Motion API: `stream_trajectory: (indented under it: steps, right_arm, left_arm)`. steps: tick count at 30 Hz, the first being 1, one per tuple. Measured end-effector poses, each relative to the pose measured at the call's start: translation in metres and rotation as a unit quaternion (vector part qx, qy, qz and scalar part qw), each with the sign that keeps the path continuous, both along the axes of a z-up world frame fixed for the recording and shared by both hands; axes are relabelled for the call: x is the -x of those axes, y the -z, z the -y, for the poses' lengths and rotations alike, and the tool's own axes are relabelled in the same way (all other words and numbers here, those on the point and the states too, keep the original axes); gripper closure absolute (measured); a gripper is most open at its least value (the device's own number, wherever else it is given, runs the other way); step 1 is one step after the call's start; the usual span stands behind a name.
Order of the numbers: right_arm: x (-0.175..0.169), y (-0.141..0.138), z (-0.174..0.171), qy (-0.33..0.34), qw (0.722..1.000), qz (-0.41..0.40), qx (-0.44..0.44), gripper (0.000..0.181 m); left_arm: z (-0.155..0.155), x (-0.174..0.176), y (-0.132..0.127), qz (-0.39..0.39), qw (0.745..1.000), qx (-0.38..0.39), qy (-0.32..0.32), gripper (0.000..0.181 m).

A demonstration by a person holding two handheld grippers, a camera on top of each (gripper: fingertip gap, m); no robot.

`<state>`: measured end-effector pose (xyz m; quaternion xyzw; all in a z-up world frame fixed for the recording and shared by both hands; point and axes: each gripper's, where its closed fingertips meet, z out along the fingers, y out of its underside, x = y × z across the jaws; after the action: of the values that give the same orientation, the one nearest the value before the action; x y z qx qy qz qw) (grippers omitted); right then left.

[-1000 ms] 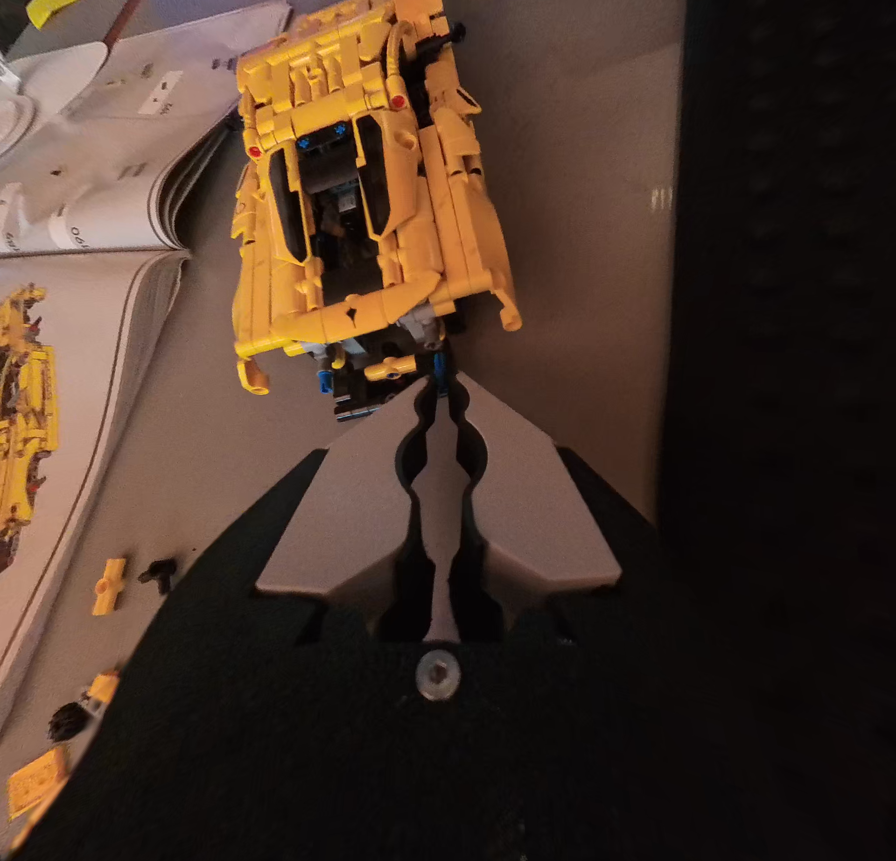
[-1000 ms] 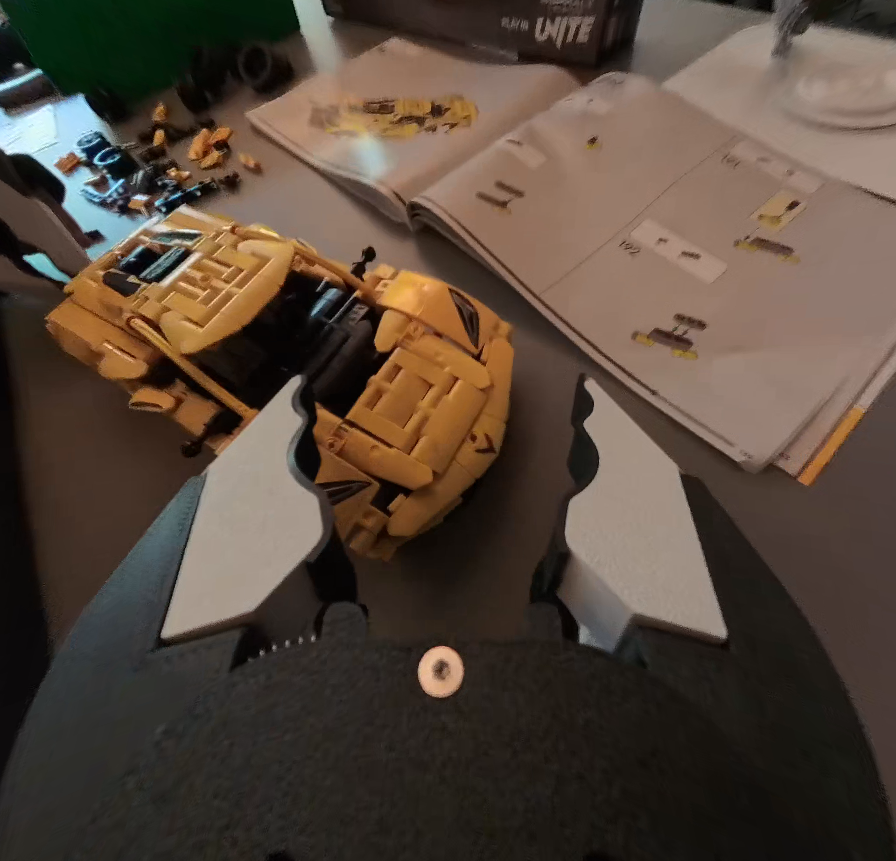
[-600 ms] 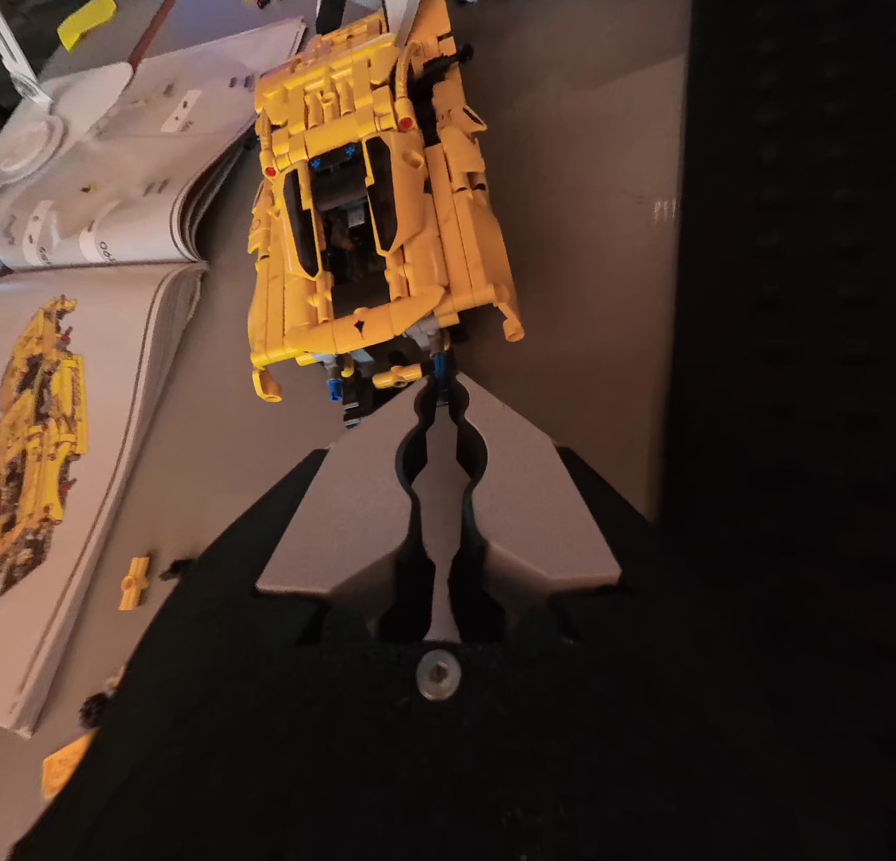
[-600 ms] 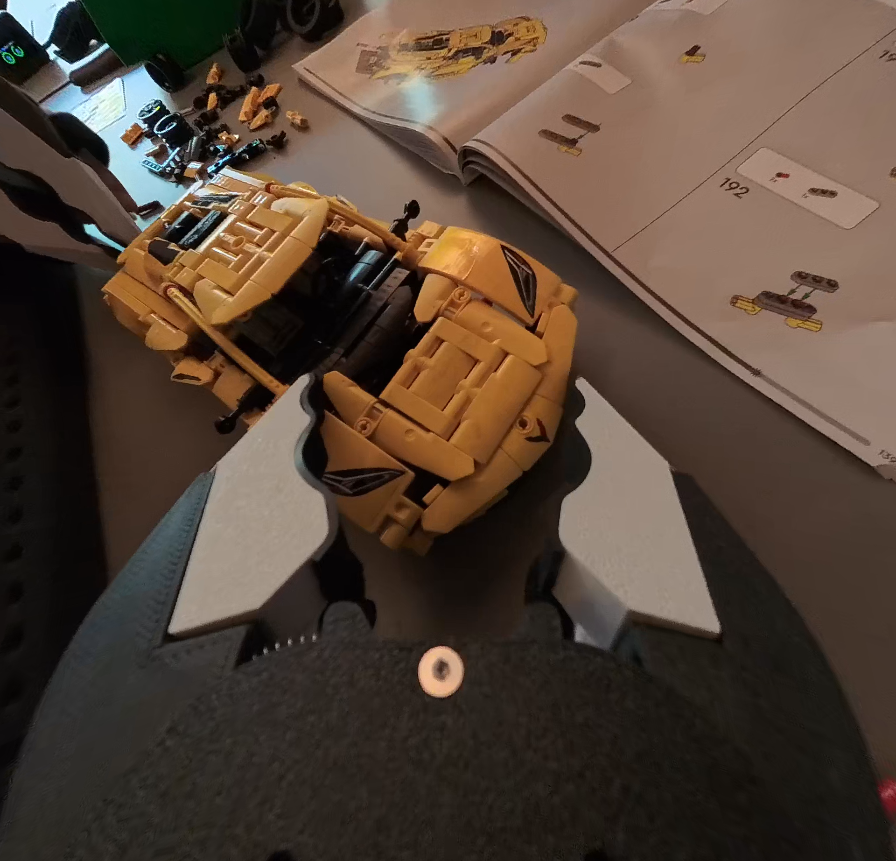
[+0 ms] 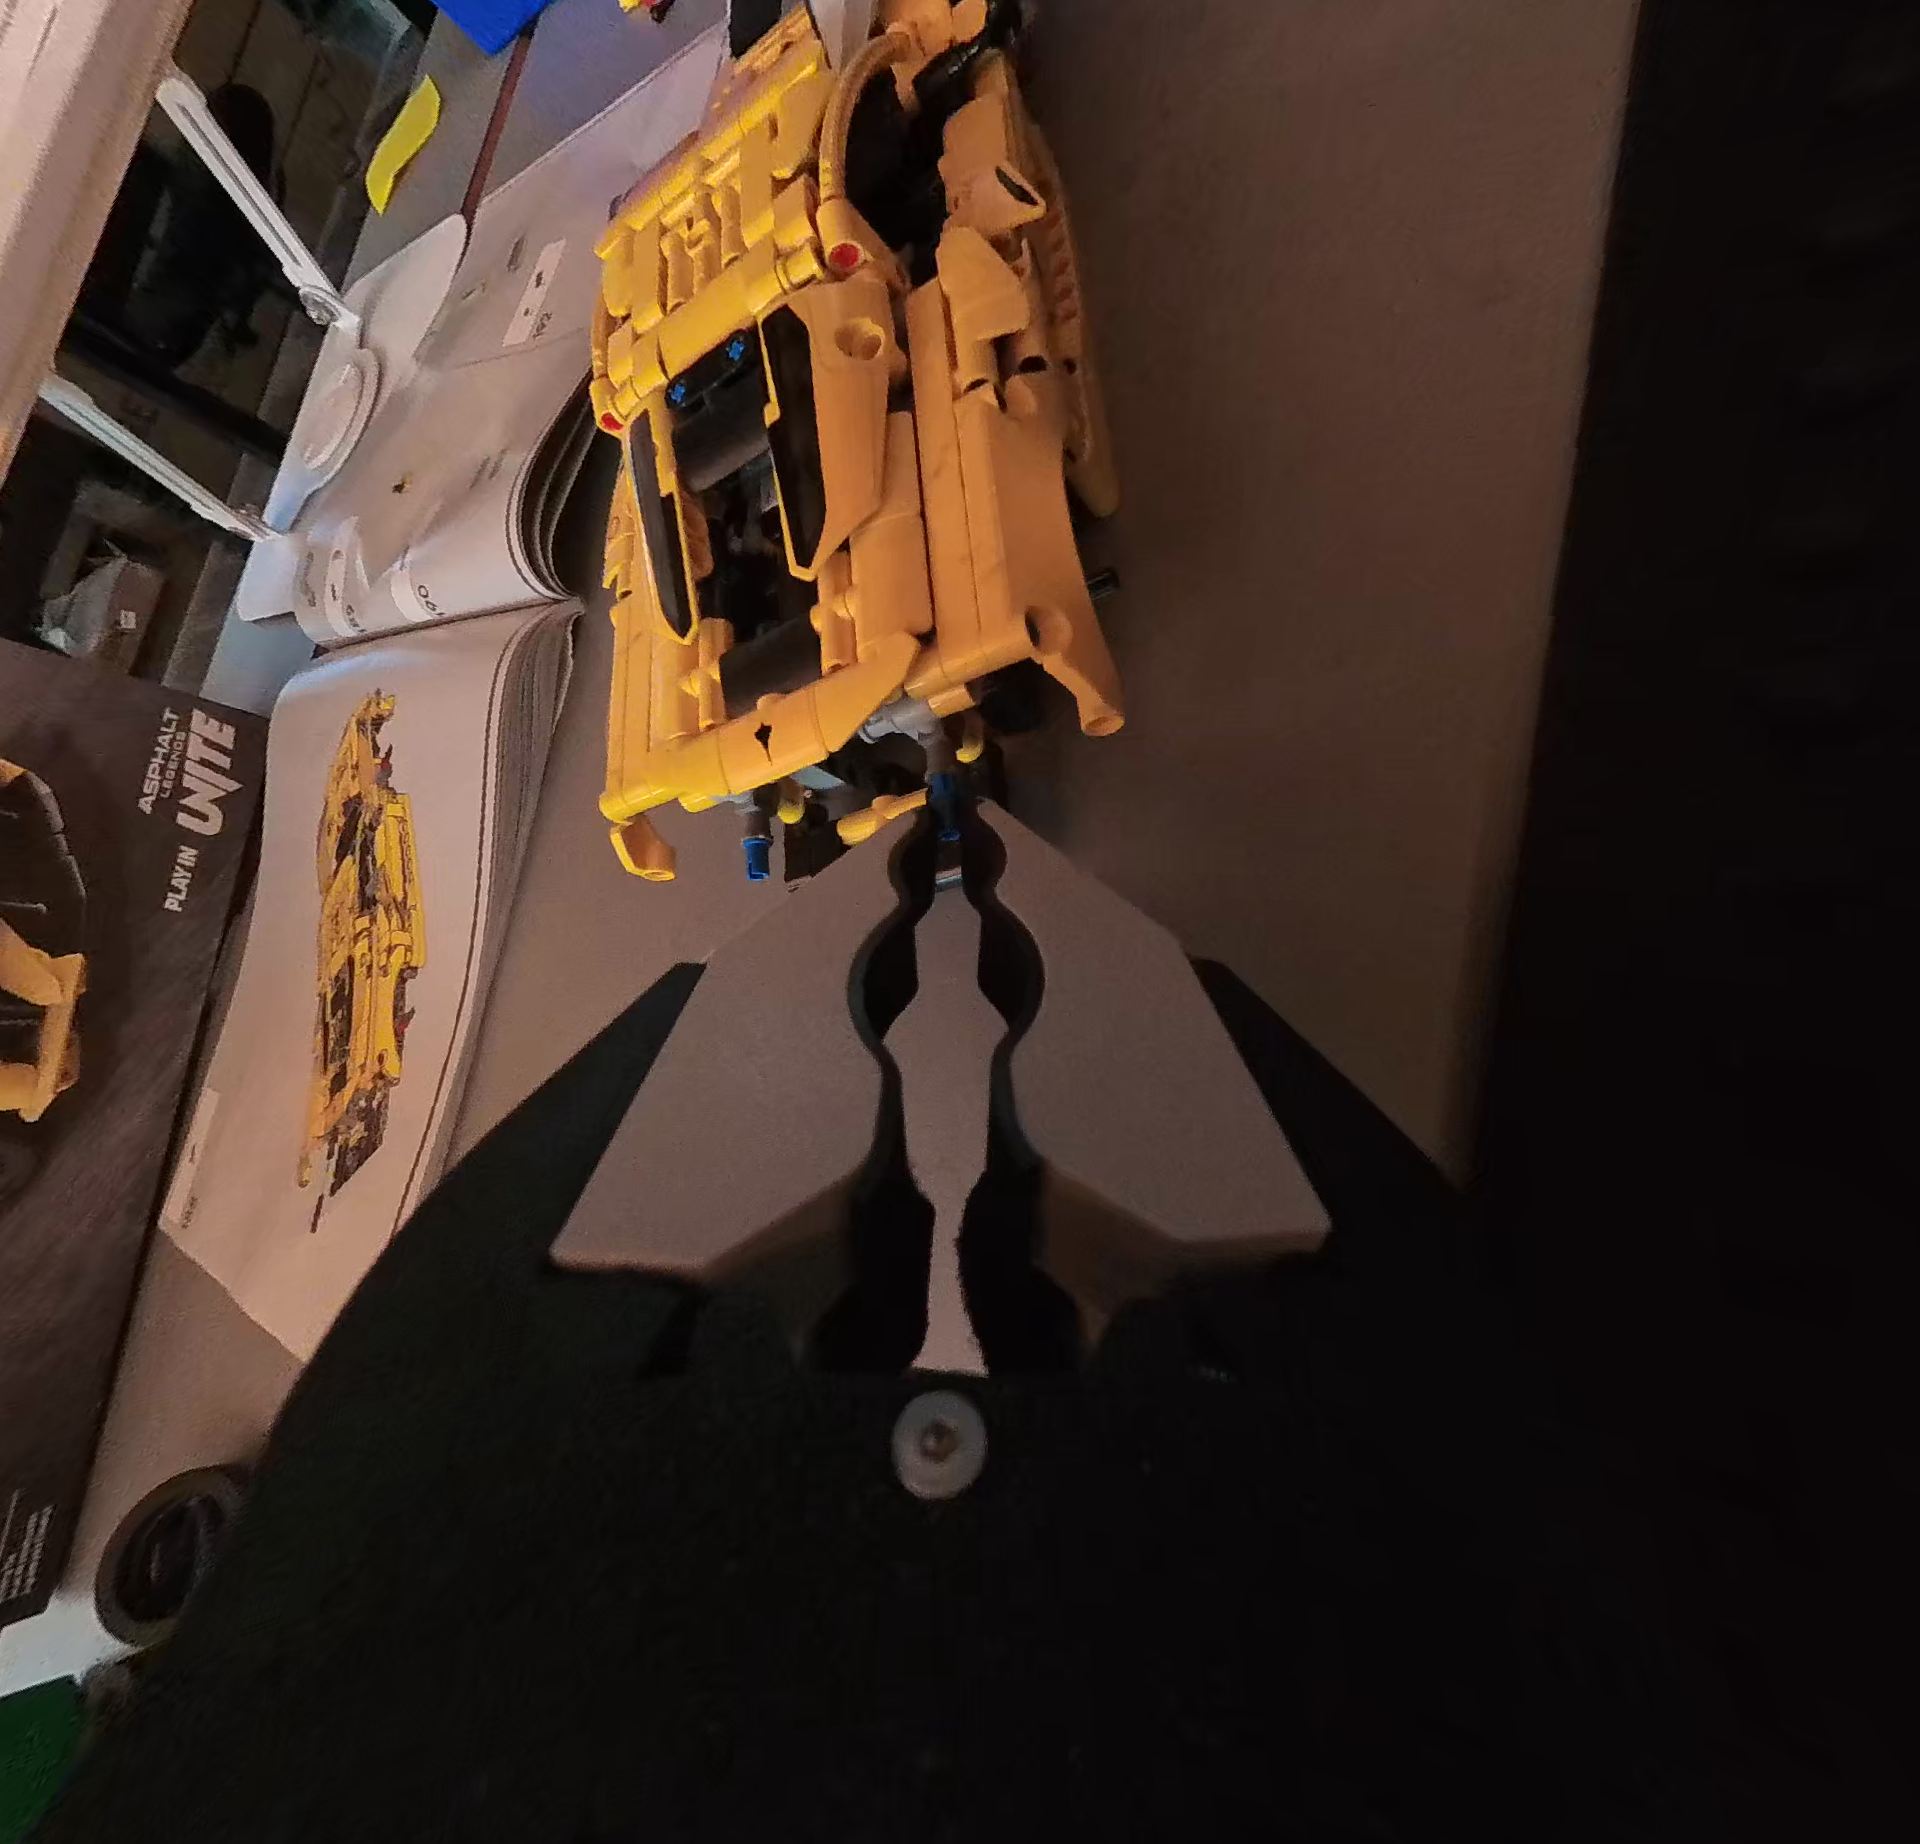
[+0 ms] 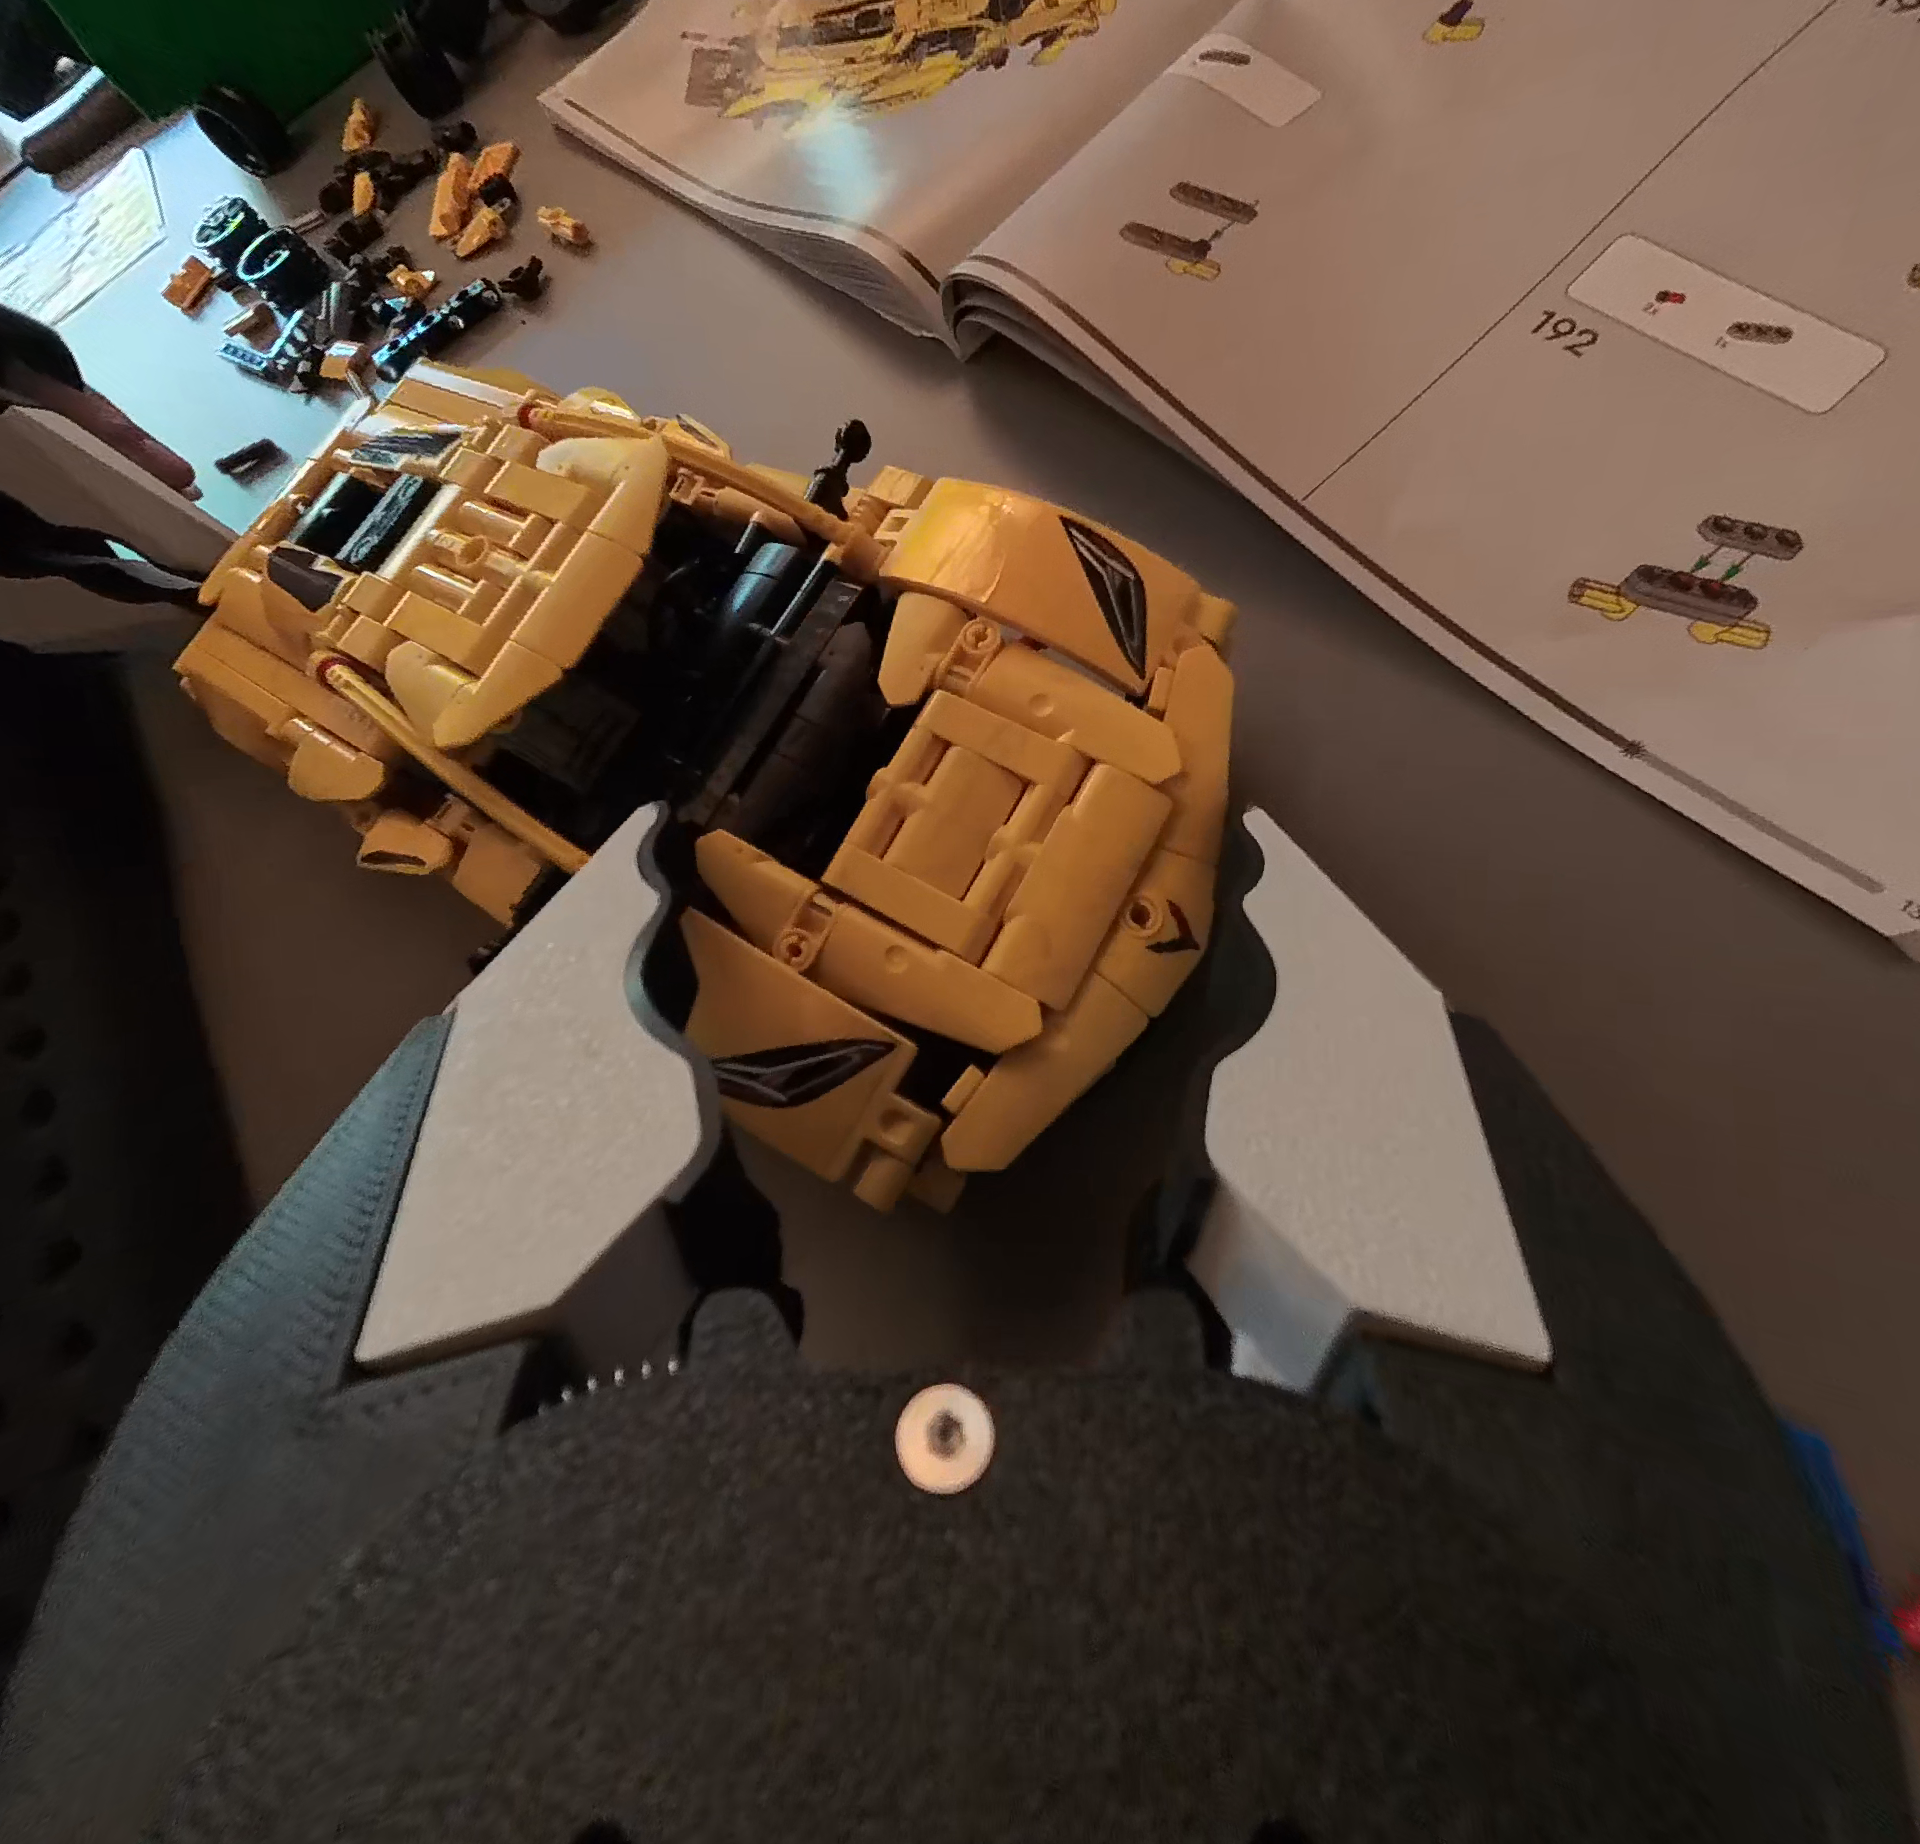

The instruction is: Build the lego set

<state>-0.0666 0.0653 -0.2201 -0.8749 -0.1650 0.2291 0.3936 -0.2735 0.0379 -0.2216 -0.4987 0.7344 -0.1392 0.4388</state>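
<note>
Two hand-held grippers at yellow car (image 6: 727,755): left (image 5: 945,849) pinching its rear, right (image 6: 951,859) agape; manual (image 6: 1455,340) beside.

Grey table (image 6: 1558,1119) bears car (image 6: 831,755), manual (image 6: 1351,288), loose pieces (image 6: 416,225)

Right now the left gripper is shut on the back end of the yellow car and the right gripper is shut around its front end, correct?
Not quite. The right gripper is open: in the right wrist view its fingers stand apart on either side of the yellow car, at its front end. The left gripper is shut at the back end, as the left wrist view shows.
</note>
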Motion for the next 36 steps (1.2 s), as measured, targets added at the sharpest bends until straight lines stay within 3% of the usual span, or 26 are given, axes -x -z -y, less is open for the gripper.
stream_trajectory:
  steps: [19, 24, 27, 30, 34, 36]
  right_arm:
    - [0.003, 0.001, 0.000, 0.021, 1.000, 0.005, 0.013, 0.077]
    - [0.003, -0.004, -0.002, 0.005, 1.000, -0.001, -0.017, 0.082]
    - [-0.009, -0.022, -0.007, 0.026, 0.997, 0.000, -0.066, 0.083]
    - [-0.022, -0.041, -0.010, 0.057, 0.992, -0.041, -0.101, 0.091]
    - [-0.024, -0.064, -0.009, 0.084, 0.981, -0.097, -0.143, 0.108]
    - [-0.020, -0.066, -0.008, 0.084, 0.980, -0.111, -0.145, 0.112]
  left_arm:
    - [0.004, -0.004, 0.000, -0.011, 1.000, 0.026, 0.009, 0.179]
    - [0.005, 0.004, -0.003, 0.011, 0.996, 0.092, 0.011, 0.176]
    - [-0.005, 0.022, -0.017, 0.053, 0.987, 0.145, -0.035, 0.161]
    - [-0.035, 0.041, -0.045, 0.128, 0.956, 0.215, -0.151, 0.162]
    - [-0.066, 0.060, -0.069, 0.239, 0.863, 0.325, -0.306, 0.161]
    - [-0.070, 0.059, -0.069, 0.285, 0.838, 0.330, -0.328, 0.162]
